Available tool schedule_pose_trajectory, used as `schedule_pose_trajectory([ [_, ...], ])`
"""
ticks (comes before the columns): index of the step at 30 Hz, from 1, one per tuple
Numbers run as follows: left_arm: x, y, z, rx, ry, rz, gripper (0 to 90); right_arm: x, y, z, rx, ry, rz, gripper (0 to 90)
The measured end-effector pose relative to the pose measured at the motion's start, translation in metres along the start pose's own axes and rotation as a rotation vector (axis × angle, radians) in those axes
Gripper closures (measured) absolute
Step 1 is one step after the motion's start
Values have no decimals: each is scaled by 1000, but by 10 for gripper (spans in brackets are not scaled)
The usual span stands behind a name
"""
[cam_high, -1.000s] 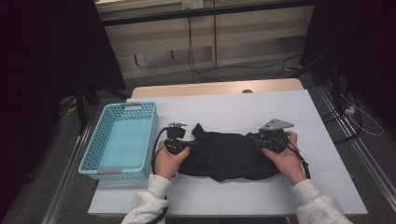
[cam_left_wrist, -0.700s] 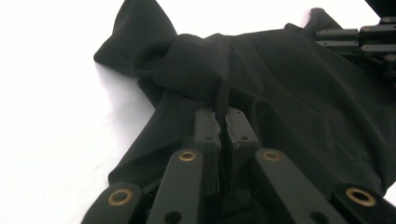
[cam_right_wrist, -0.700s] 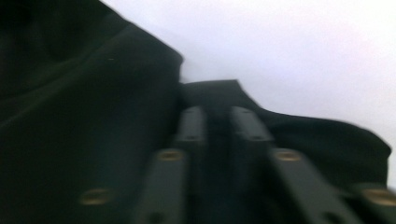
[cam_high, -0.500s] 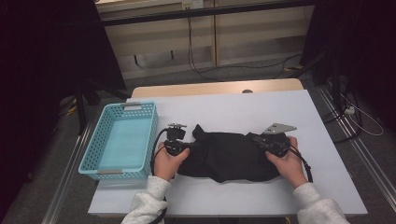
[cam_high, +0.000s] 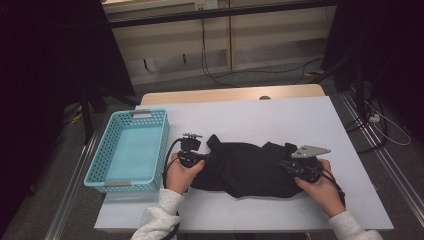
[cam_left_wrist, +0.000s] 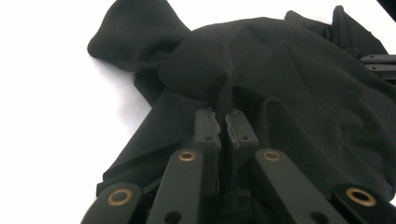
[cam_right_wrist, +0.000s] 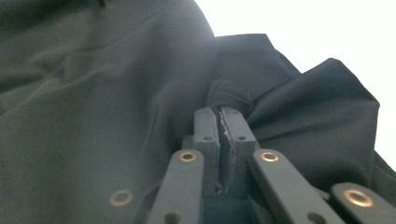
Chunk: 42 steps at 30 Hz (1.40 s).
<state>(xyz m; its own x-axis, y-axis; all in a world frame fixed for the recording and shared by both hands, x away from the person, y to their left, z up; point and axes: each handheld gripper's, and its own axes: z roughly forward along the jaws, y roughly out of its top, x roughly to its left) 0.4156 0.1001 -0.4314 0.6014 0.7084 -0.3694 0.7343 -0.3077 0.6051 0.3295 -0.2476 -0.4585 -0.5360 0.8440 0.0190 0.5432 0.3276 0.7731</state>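
The black, soft, crumpled cloth garment (cam_high: 247, 169) swallows both sets of jaw tips in the high view, and its folds run together there, dark on dark. It lies in a wide, low heap on the white table top (cam_high: 260, 120), just right of the light blue perforated plastic basket (cam_high: 131, 150). In the left gripper view the left gripper (cam_left_wrist: 223, 122) is clamped on a raised fold at the garment's basket-side end, the cloth bunching above the pads. In the right gripper view the right gripper (cam_right_wrist: 223, 119) has just been opening a little, yet a gathered fold at the garment's far end from the basket sits pinched between its pads. Bare table lies beyond the garment and in a narrower strip before it.
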Motion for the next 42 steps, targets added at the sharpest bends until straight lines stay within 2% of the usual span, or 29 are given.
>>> schedule_pose_trajectory([
  [2, 0, 0, 1, -1, 2, -2, 853, -2, 8, 1, -35, -35, -5, 599],
  [4, 0, 0, 2, 8, 2, -2, 853, -6, 18, 5, -43, -74, -8, 482],
  [5, 0, 0, 2, 7, 2, -3, 853, -12, 26, 11, -48, -112, 26, 412],
  [6, 0, 0, 2, 9, 2, -3, 853, -12, 26, 11, -48, -112, 26, 412],
  [8, 1, 0, 2, 5, 1, -8, 853, -18, 31, 19, -41, -135, 32, 332],
  [11, 3, 0, 2, 5, -4, -12, 853, -24, 30, 35, 10, -150, 37, 296],
  [12, 3, 0, 1, 5, -5, -14, 853, -25, 28, 40, 26, -147, 37, 276],
  [13, 3, -1, 1, 3, -6, -17, 853, -27, 25, 45, 31, -123, 73, 260],
  [14, 4, -1, 0, 3, -5, -16, 853, -27, 25, 45, 31, -123, 73, 260],
  [16, 4, -1, -1, 0, -5, -16, 853, -25, 26, 44, 38, -110, 64, 365],
  [17, 3, -1, -1, -2, -2, -16, 852, -21, 27, 40, 52, -86, 48, 526],
  [18, 3, -1, -1, -2, -3, -12, 852, -21, 27, 40, 52, -86, 48, 526],
  [20, 2, -2, -1, 1, -2, -11, 852, -18, 27, 38, 68, -73, 38, 669],
  [21, 1, -2, 0, 1, -3, -13, 852, -17, 27, 37, 71, -61, 44, 734],
  [23, 0, -2, -1, 3, -1, -9, 852, -19, 26, 35, 68, -46, 76, 782],
  [28, 0, -3, -2, -3, -7, -11, 852, -22, 27, 35, 63, -49, 98, 802],
  [32, 2, -2, -4, -17, -7, -7, 852, -24, 31, 36, 35, -81, 96, 808],
  [36, 3, 0, -8, -47, -7, -10, 852, -27, 46, 35, -21, -80, 119, 809],
  [38, 4, 0, -10, -54, -9, -7, 850, -26, 57, 34, -51, -78, 110, 809],
  [39, 4, 0, -11, -51, -14, -7, 844, -22, 70, 31, -104, -71, 88, 808],
  [40, 4, 0, -11, -38, -21, -7, 844, -22, 70, 31, -104, -71, 88, 808],
  [42, 4, -1, -11, -36, -28, -8, 842, -13, 82, 26, -162, -50, 48, 807],
])
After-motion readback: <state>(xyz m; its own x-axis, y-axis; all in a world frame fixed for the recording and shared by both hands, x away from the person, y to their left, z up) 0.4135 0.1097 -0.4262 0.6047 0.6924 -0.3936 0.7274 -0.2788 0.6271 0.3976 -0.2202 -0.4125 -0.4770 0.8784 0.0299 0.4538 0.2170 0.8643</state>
